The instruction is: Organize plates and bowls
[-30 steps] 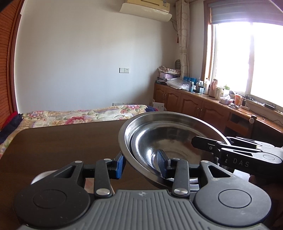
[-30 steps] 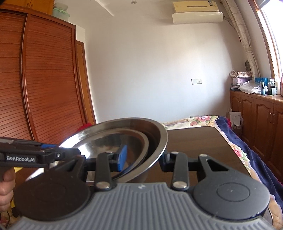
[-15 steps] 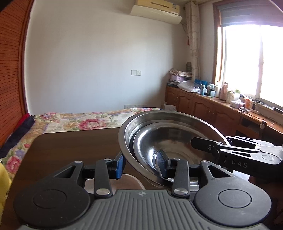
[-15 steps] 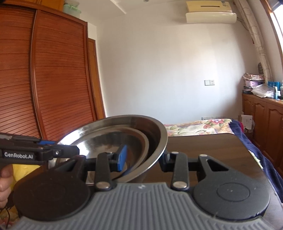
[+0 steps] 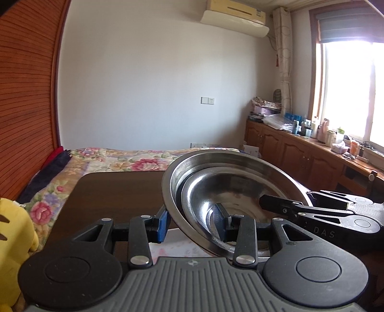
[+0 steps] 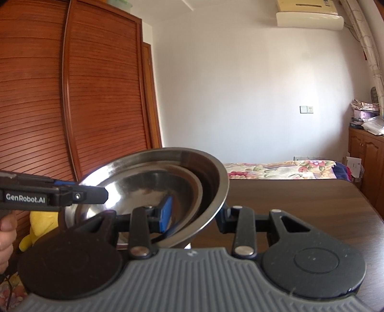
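A dark wooden counter (image 5: 115, 192) stands before a floral bed (image 5: 115, 163), white wall and louvred wardrobe (image 6: 72, 96). Above it, two nested steel bowls (image 5: 230, 189) hang tilted, the left tool (image 5: 192, 222) and right tool (image 6: 194, 212) each clamped on opposite rims. Only the left view shows the window (image 5: 348, 91); only the right shows a hand (image 6: 6, 230).

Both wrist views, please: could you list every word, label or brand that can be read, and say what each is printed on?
"GenRobot.AI": white lettering on the side of the left gripper, seen in the right wrist view.
"DAS": faint letters on the black body of the right gripper, seen in the left wrist view; any further letters are out of sight.
Bottles and packets on the window counter: labels too small to read.
Air conditioner: no legible marking.
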